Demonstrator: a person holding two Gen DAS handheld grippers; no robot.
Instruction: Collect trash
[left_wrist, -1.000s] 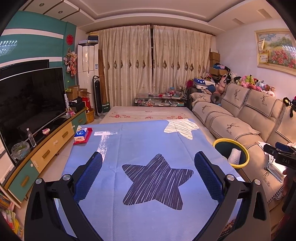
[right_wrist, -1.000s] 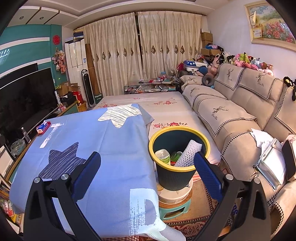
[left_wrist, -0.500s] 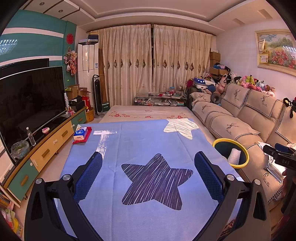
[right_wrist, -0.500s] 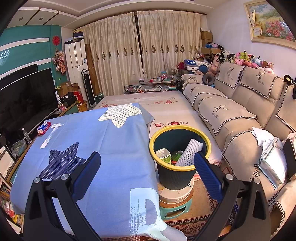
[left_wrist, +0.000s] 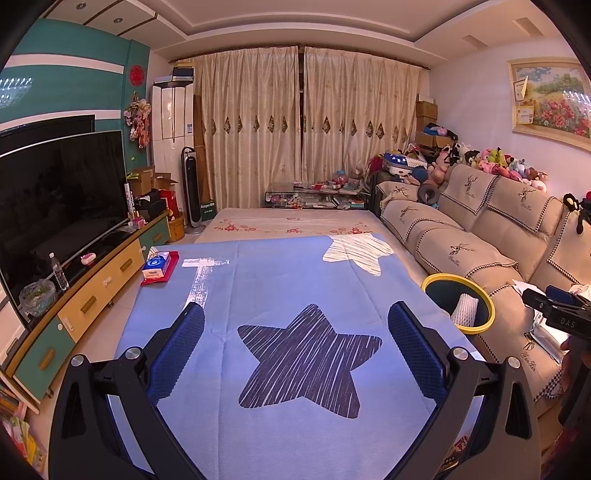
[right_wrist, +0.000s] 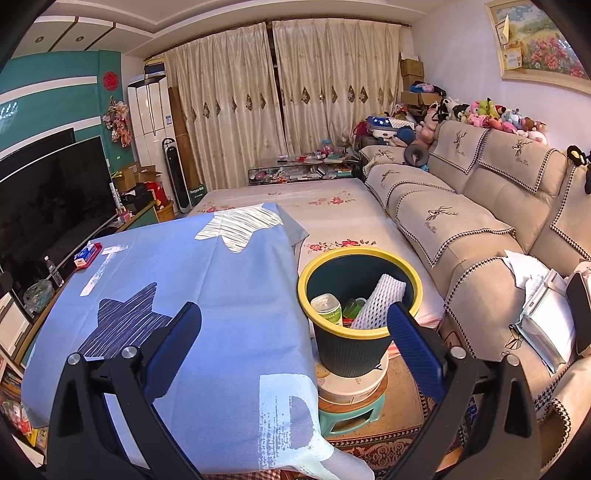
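A dark bin with a yellow rim (right_wrist: 360, 328) stands on a stool beside the table's right edge; it also shows at the right in the left wrist view as the bin (left_wrist: 459, 286). Inside lie a white foam net sleeve (right_wrist: 376, 301), a green-labelled bottle (right_wrist: 327, 308) and a green item. My right gripper (right_wrist: 294, 323) is open, empty, above the table's right edge and the bin. My left gripper (left_wrist: 295, 326) is open and empty over the blue star tablecloth (left_wrist: 295, 280). A tissue pack on a red tray (left_wrist: 159, 266) lies at the table's far left corner.
A sofa (right_wrist: 480, 229) with papers and a bag on it runs along the right. A TV cabinet (left_wrist: 85, 288) with a water bottle and a TV lines the left. A floral-covered surface (left_wrist: 295, 223) lies beyond the table. The right gripper's body (left_wrist: 557, 310) shows at the left wrist view's right edge.
Both grippers stay open and empty. The left view has drifted slightly; the right view has eased a little back from the bin.
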